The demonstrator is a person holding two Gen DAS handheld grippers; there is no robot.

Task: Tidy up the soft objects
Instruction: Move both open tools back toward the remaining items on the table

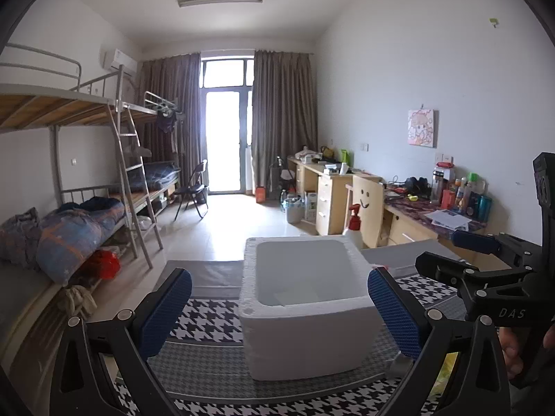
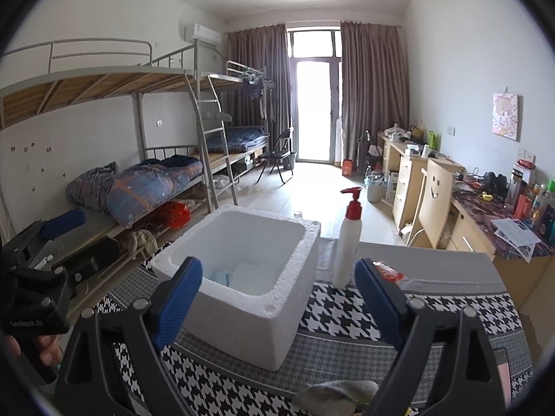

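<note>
— Two sets of tongs hang over the surface, and neither has anything between its blue pads. The left tongs are spread wide on either side of the white foam box, with no pad touching it.

— And the right tongs?

— Spread wide too, empty, pointing over the near right corner of that same foam box. From the left wrist view you can see the right tongs off to the side, level with the box.

— Where are the soft things?

— Some are in the box already. Down at the bottom there is a light blue piece of cloth beside something white and folded; I cannot tell what that one is. Another one, a grey sock-like cloth, lies on the houndstooth tablecloth at the near edge, just beneath the right tongs.

— Anything else on the surface?

— One white pump bottle with a red top stands upright just right of the box, close to it but apart. Behind the right pad there is a red-and-clear wrapper on the grey strip of the cloth.

— And behind it all?

— Bunk beds along the left wall, with a rolled blue quilt on the lower bunk.
</note>
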